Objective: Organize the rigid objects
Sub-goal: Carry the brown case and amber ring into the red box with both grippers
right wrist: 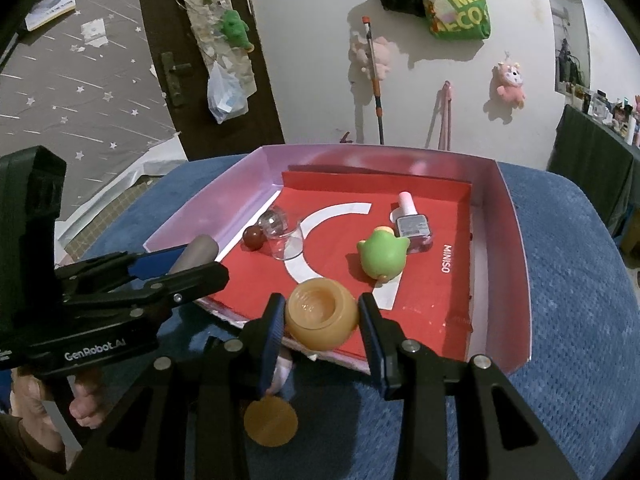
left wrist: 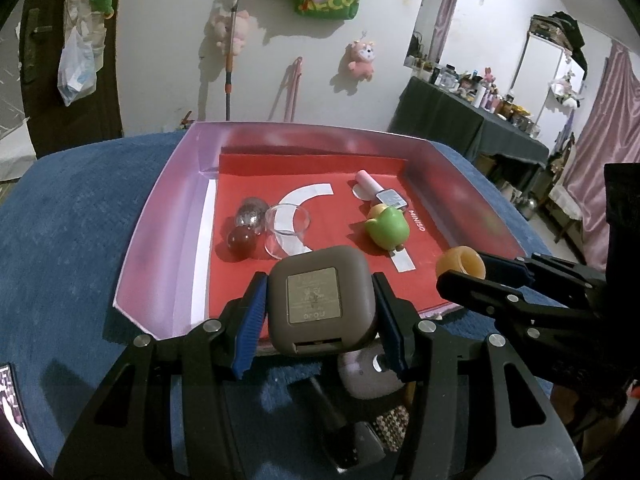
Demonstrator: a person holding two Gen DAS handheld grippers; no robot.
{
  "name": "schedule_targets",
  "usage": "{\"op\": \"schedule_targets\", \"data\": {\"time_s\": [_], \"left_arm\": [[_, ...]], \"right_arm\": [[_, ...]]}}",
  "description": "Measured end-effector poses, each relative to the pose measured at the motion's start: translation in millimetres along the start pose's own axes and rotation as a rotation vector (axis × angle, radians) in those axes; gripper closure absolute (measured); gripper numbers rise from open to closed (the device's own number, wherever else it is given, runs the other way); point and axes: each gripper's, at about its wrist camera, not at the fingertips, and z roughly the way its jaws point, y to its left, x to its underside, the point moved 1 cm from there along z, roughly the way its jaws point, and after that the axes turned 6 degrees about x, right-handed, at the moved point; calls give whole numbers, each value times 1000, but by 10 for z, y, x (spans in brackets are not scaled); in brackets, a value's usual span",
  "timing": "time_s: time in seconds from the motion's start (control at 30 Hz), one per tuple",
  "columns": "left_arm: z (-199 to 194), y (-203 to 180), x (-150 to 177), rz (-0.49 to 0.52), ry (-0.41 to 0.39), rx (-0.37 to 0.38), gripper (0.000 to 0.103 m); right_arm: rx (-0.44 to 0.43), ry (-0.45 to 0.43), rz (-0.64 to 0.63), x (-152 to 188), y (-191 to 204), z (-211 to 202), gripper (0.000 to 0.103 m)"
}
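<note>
Left tool (left wrist: 320, 304) pinches the brown case (left wrist: 320, 300), right tool (right wrist: 322, 322) the orange pot (right wrist: 320, 316); both hover over the tray (right wrist: 508, 280) edge and could clip it.

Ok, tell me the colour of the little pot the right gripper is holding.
Translucent amber-orange pot, clearest in the right wrist view, pinched in the right gripper.
</note>
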Motion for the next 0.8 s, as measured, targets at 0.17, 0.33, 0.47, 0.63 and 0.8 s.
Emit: {"op": "schedule_targets", "data": {"time_s": [0.17,0.33,0.47,0.63,0.8], "left_arm": [[87,31,-38,-11,12,1,54],[189,101,-74,-25,29,4,54],[264,137,-83,-30,42,3,54],[379,155,-72,-30,75,-2,54],[473,189,-69,-37,101,-2,54]], "right_arm": [[7,10,-1,-31,-31,93,63],[8,26,-1,-72,-51,184,63],[13,45,-2,-96,-69,274,63],[3,75,19,-93,-118,394,63],[-3,110,32,-83,-154,514,63]]}}
